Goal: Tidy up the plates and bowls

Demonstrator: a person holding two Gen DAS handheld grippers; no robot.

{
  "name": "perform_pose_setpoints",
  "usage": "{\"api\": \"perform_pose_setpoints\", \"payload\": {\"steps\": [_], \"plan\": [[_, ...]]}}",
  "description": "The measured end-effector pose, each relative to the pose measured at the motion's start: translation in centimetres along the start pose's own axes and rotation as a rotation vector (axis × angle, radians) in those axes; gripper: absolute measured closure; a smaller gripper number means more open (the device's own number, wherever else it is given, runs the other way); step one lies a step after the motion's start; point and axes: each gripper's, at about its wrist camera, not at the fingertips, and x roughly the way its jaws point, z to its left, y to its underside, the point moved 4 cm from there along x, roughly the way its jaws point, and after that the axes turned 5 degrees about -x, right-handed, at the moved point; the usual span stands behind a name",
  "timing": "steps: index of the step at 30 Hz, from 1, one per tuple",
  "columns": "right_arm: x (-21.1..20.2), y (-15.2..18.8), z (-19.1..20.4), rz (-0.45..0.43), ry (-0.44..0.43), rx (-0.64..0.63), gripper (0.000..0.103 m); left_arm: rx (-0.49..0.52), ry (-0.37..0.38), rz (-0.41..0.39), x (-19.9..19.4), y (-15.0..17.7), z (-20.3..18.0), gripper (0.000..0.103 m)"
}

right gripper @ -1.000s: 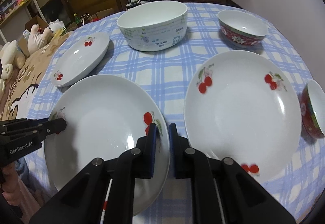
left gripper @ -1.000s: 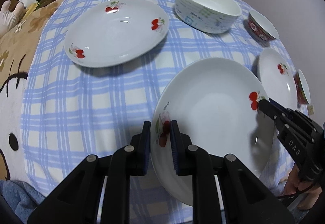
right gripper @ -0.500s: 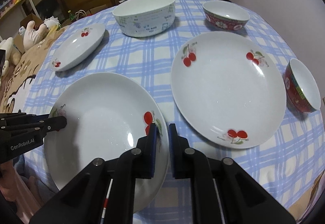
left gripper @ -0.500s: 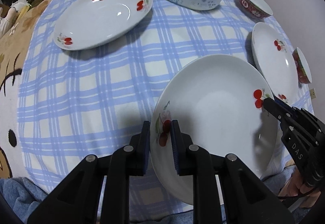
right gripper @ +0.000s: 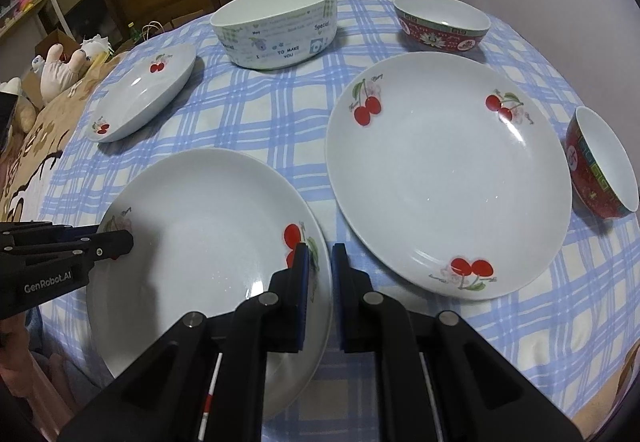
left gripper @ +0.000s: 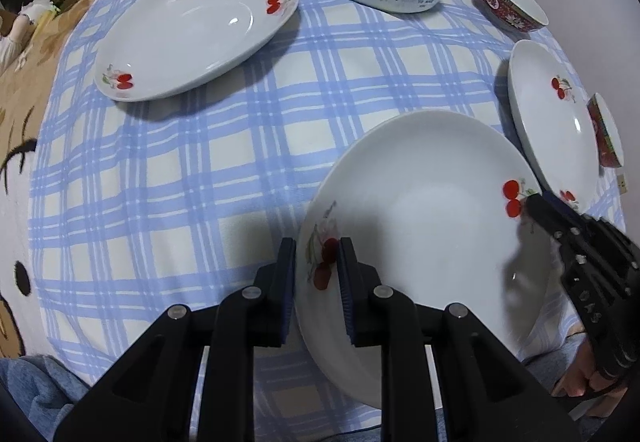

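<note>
Both grippers hold one white cherry plate (left gripper: 432, 209) above the near table edge; it also shows in the right wrist view (right gripper: 200, 242). My left gripper (left gripper: 316, 274) is shut on its left rim and my right gripper (right gripper: 318, 274) is shut on its right rim. The right gripper shows in the left wrist view (left gripper: 536, 207), the left gripper in the right wrist view (right gripper: 128, 242). A second cherry plate (right gripper: 448, 169) lies on the cloth to the right. A third cherry plate (left gripper: 192, 29) lies at the far left.
A large white printed bowl (right gripper: 276, 29) stands at the back of the blue checked tablecloth (left gripper: 240, 145). A red patterned bowl (right gripper: 444, 25) is at the back right, another red bowl (right gripper: 604, 165) by the right edge. Shelves and soft toys (right gripper: 64, 61) lie beyond the table.
Both grippers have lifted the held plate and drawn it back toward the near edge. The other dishes have not moved.
</note>
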Motion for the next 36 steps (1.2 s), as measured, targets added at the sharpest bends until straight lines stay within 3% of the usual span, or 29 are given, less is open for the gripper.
{"api": "perform_pose_setpoints", "payload": {"steps": [3, 9, 15, 20, 23, 25, 31, 34, 36], "plan": [[-0.9, -0.4, 0.3, -0.028, 0.006, -0.017, 0.091, 0.022, -0.035, -0.021, -0.5, -0.2, 0.0, 0.081], [-2.3, -1.5, 1.4, -0.074, -0.025, -0.05, 0.09, 0.037, -0.029, -0.03, -1.8, -0.7, 0.6, 0.08], [-3.1, -4.6, 3.0, -0.131, -0.042, -0.078, 0.089, 0.066, -0.041, -0.081, -3.9, -2.9, 2.2, 0.074], [-2.6, -7.3, 3.9, -0.165, -0.066, -0.062, 0.071, 0.038, -0.059, -0.125, -4.2, -6.2, 5.4, 0.072], [-2.1, -9.1, 4.7, -0.188, -0.085, -0.053, 0.06, 0.016, -0.083, -0.154, -4.3, -8.0, 7.5, 0.057], [-1.6, -10.1, 5.3, -0.199, -0.1, -0.046, 0.045, 0.018, -0.103, -0.187, -4.5, -9.0, 8.6, 0.042], [0.2, -12.6, 7.3, -0.198, -0.133, -0.049, 0.022, 0.016, -0.15, -0.23, -3.8, -11.8, 11.8, 0.011], [1.1, -13.5, 8.4, -0.192, -0.16, -0.055, 0.012, 0.007, -0.153, -0.239, -3.1, -12.9, 13.0, 0.006], [1.7, -14.1, 8.7, -0.193, -0.166, -0.045, 0.011, 0.012, -0.156, -0.232, -2.4, -13.7, 13.5, 0.006]]}}
